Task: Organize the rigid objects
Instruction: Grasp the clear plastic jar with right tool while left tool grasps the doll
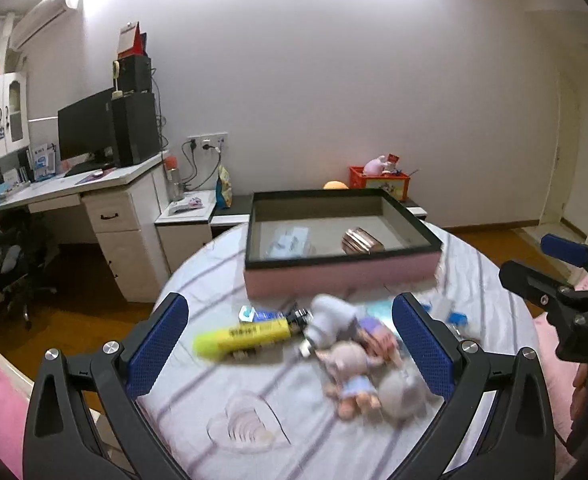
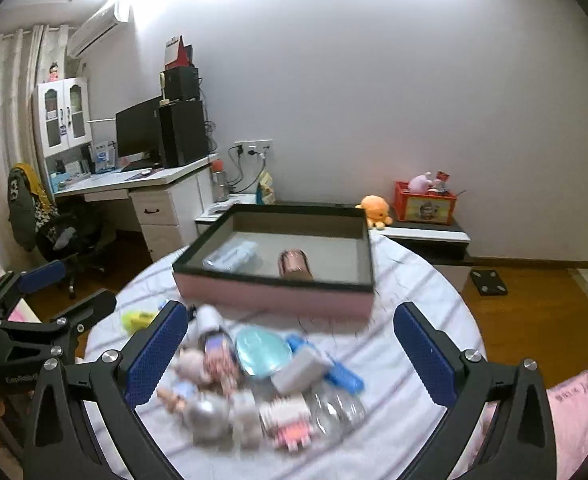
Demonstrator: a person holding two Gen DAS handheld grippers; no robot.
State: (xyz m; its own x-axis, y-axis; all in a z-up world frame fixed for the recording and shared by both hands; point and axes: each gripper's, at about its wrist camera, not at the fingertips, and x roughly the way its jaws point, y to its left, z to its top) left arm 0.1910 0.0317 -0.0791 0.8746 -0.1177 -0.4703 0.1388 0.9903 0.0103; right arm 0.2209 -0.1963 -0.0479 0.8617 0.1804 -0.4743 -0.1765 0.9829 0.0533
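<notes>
A shallow pink box with a black rim [image 1: 342, 276] stands at the far side of the round table with a striped cloth [image 1: 213, 280]. Inside it lie a rose-gold cylinder [image 1: 362, 240] and a clear packet [image 1: 287, 240]. Nearer me, blurred, is a heap: a yellow tube [image 1: 245, 336], small dolls [image 1: 350, 364], a clear heart-shaped dish [image 1: 245, 424], a teal oval case [image 2: 261, 350], a grey block [image 2: 298, 372] and a clear bottle [image 2: 334, 404]. My left gripper [image 1: 289, 308] and my right gripper [image 2: 291, 312] hover above the heap, both open wide and empty.
A white desk [image 1: 105, 204] with a monitor and a black office chair [image 1: 13, 268] are at the left. A low cabinet [image 2: 426, 236] behind the table bears a red crate [image 2: 424, 202] and an orange plush [image 2: 376, 210]. Wooden floor lies to the right.
</notes>
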